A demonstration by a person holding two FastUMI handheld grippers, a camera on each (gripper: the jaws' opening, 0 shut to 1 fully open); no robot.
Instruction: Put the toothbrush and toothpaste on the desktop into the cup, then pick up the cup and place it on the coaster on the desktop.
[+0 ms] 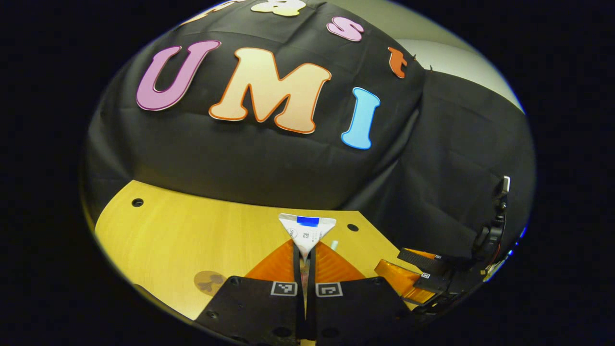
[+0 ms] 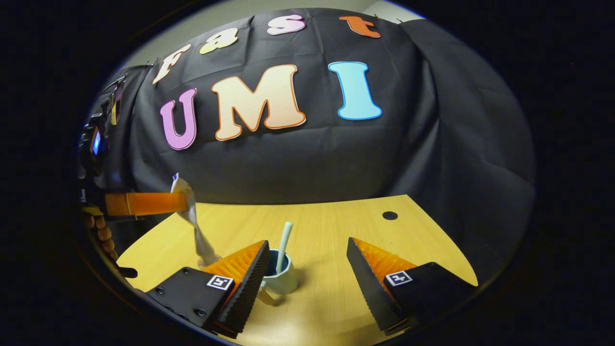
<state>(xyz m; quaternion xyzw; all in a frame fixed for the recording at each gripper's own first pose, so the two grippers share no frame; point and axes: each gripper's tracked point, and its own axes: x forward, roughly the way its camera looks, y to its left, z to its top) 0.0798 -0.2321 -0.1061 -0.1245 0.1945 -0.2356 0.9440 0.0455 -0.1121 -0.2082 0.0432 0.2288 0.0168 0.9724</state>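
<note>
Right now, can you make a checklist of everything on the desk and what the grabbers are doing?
Surface: wooden desktop, with round holes in it.
Job's things: toothbrush stands in the cup; toothpaste is gripped and lifted, off the desk and not in the cup; coaster lies bare.
Clutter: nothing seen.
Grippers: left gripper, jaws closed on the toothpaste; right gripper, jaws wide apart, cup just inside one finger.
Cables: nothing seen.
Surroundings: black cloth wall behind the desk; a hand holds the left gripper.
</note>
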